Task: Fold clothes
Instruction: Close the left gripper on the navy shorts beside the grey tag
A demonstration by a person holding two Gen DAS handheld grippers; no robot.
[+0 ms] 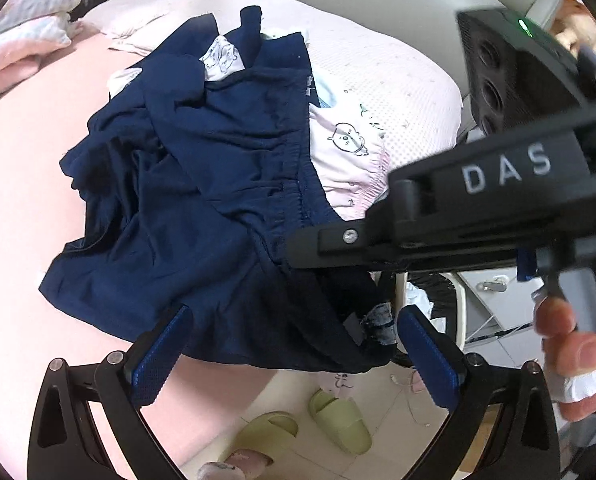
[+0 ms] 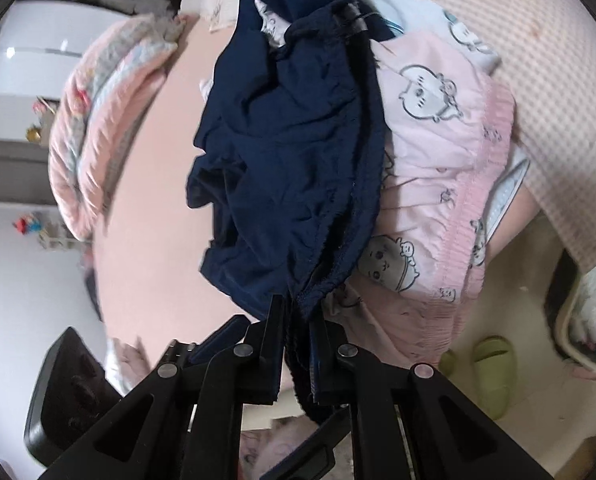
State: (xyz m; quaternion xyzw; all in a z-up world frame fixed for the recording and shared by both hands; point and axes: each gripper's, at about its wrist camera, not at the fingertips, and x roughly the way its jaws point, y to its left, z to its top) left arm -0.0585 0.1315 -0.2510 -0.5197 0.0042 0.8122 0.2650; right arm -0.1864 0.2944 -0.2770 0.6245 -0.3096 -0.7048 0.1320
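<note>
A crumpled navy blue garment (image 1: 201, 200) lies on a pink bed, over pink cartoon-print shorts (image 1: 350, 152). My left gripper (image 1: 293, 344) is open, its blue pads (image 1: 161, 352) on either side of the garment's hanging lower edge. My right gripper shows from the side in the left wrist view (image 1: 310, 246), shut on the navy waistband. In the right wrist view the right gripper (image 2: 295, 320) pinches the navy garment (image 2: 289, 152) at its elastic edge, with the pink shorts (image 2: 438, 168) beside it.
The pink bed sheet (image 1: 25, 184) spreads to the left, with a folded pink blanket (image 1: 25, 28) at the far corner. A white dotted pillow (image 1: 398, 80) lies behind the clothes. Green slippers (image 1: 338, 420) sit on the tiled floor below the bed edge.
</note>
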